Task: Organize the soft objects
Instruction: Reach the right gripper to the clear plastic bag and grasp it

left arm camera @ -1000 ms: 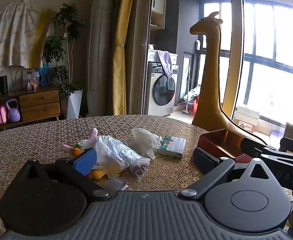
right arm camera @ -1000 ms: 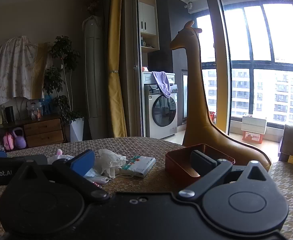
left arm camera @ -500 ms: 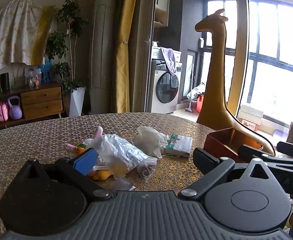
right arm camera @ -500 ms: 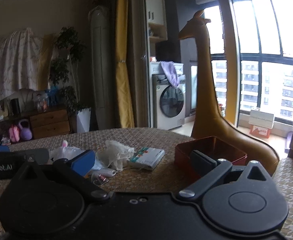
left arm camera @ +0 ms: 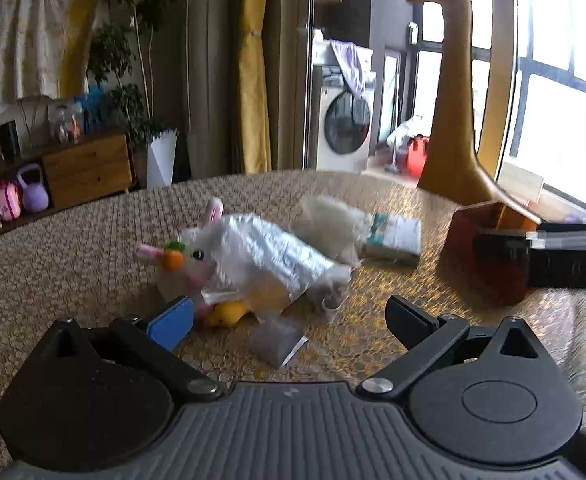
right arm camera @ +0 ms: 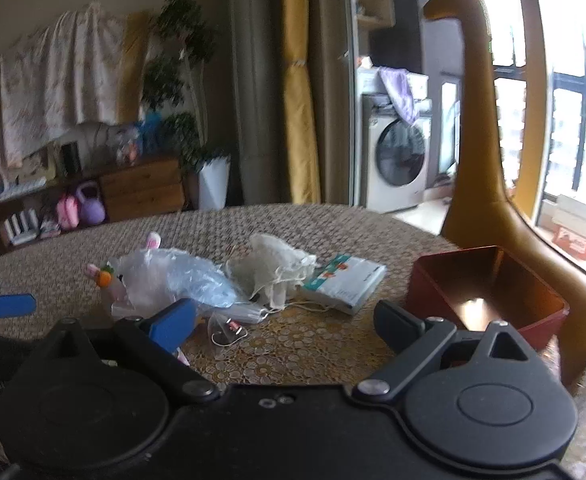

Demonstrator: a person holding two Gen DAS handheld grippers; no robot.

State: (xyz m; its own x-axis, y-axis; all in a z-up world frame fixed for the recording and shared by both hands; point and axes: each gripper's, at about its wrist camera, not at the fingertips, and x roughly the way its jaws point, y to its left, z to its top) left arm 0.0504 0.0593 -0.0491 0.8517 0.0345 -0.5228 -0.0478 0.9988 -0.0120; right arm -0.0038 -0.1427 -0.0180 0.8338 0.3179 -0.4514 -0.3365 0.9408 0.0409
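Note:
A heap of soft things lies mid-table: a white plush bunny (left arm camera: 191,258) with an orange carrot, a crinkled clear plastic bag (left arm camera: 269,252) over it, a white cloth pouch (left arm camera: 333,220) and a tissue pack (left arm camera: 397,236). My left gripper (left arm camera: 289,320) hovers open just short of the heap, nothing between its fingers. My right gripper (right arm camera: 285,322) faces the same plastic bag (right arm camera: 173,276), cloth pouch (right arm camera: 273,268) and tissue pack (right arm camera: 345,280). Its jaws are wide and closing slightly, with nothing pinched. A red-brown box (right arm camera: 485,284) stands open at the right.
A small clear packet (left arm camera: 273,340) and a yellow item (left arm camera: 229,312) lie at the heap's near edge. A tall tan giraffe figure (right arm camera: 477,140) rises behind the box. The round table (left arm camera: 73,248) has a patterned cover. The left gripper's blue pad (right arm camera: 7,306) shows at the right view's left edge.
Both grippers have moved closer to the heap and tipped downward, so the objects look larger. The right view has swung left, bringing the bunny and bag into fuller view.

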